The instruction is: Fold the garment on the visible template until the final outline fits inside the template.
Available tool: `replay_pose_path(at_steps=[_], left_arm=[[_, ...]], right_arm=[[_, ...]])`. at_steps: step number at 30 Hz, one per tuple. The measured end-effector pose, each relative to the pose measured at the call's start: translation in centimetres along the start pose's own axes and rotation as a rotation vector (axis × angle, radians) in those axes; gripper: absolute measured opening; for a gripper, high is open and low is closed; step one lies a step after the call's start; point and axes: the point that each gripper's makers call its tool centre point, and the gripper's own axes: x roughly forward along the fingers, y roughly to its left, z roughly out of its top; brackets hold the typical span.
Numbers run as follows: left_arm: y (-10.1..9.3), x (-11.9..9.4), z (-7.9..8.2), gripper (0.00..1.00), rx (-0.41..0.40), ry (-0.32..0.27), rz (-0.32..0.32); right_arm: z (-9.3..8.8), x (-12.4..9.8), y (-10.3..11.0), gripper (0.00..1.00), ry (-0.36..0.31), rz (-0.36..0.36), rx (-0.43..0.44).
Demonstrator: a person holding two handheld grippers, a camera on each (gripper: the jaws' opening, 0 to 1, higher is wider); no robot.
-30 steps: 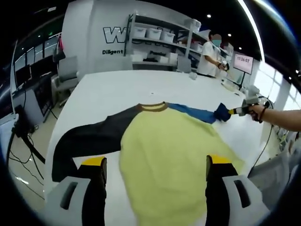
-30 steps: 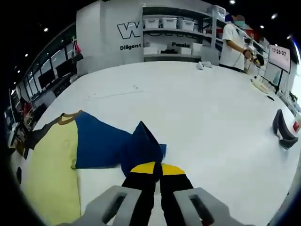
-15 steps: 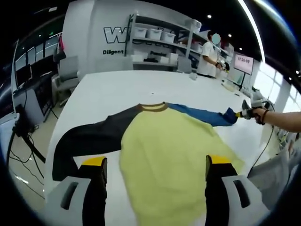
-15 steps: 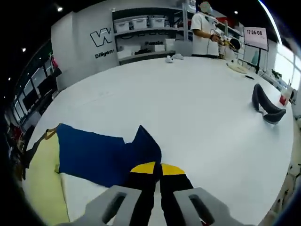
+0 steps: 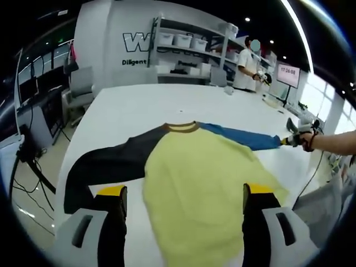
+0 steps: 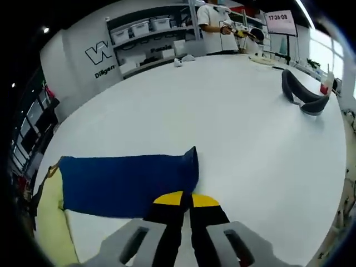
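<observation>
A sweatshirt with a pale yellow body [image 5: 200, 189], a black sleeve [image 5: 105, 161] and a blue sleeve [image 5: 239, 136] lies flat on the white table [image 5: 139, 108]. My left gripper [image 5: 183, 203] hovers open over the yellow body, its jaws wide apart with nothing between them. My right gripper [image 6: 186, 208] is shut on the cuff end of the blue sleeve [image 6: 128, 181], which is stretched out straight. In the left gripper view the right gripper [image 5: 292, 139] shows at the far right, held by a hand, at the sleeve's tip.
A dark curved object [image 6: 303, 94] lies on the table's far right. A person [image 6: 214, 28] stands at the back by shelves [image 5: 183, 50] with bins. A screen [image 5: 288, 72] stands at the back right. Chairs and cables [image 5: 33, 161] lie off the table's left edge.
My right gripper has pulled the blue sleeve's cuff outward, so the bunched sleeve now lies stretched straight. The left gripper has stayed still and open.
</observation>
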Motion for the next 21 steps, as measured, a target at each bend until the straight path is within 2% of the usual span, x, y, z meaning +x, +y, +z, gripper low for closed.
replay_pose_path(at_steps=[2,5,7,14,16,18,21], left_arm=[[0.0,0.0,0.0,0.86,-0.001,0.003,0.000],[-0.1,-0.2,0.1,0.86,-0.001,0.000,0.002],[-0.1,-0.3,0.1,0.86,-0.004,-0.005,0.001],[0.3,-0.3,-0.1,0.85,-0.008,0.003,0.007],[0.3,-0.4,-0.1,0.85,-0.011,0.002,0.004],[0.4,-0.4,-0.2,0.84,-0.013,0.004,0.008],[0.5,-0.4,-0.2,0.83,-0.014,0.002,0.010]], right_arm=[[-0.2,-0.1,-0.3,0.07,0.023,-0.015,-0.005],[0.7,-0.1,-0.4,0.21,-0.005,-0.012,0.005],[1.1,0.0,-0.1,0.26,-0.008,-0.001,-0.017],[3.3,1.8,-0.1,0.26,-0.062,0.011,-0.113],[3.5,2.2,-0.2,0.24,-0.062,0.008,-0.114],[3.8,2.9,-0.3,0.21,-0.063,0.014,-0.109],[3.5,3.5,-0.6,0.11,-0.031,0.001,-0.175]])
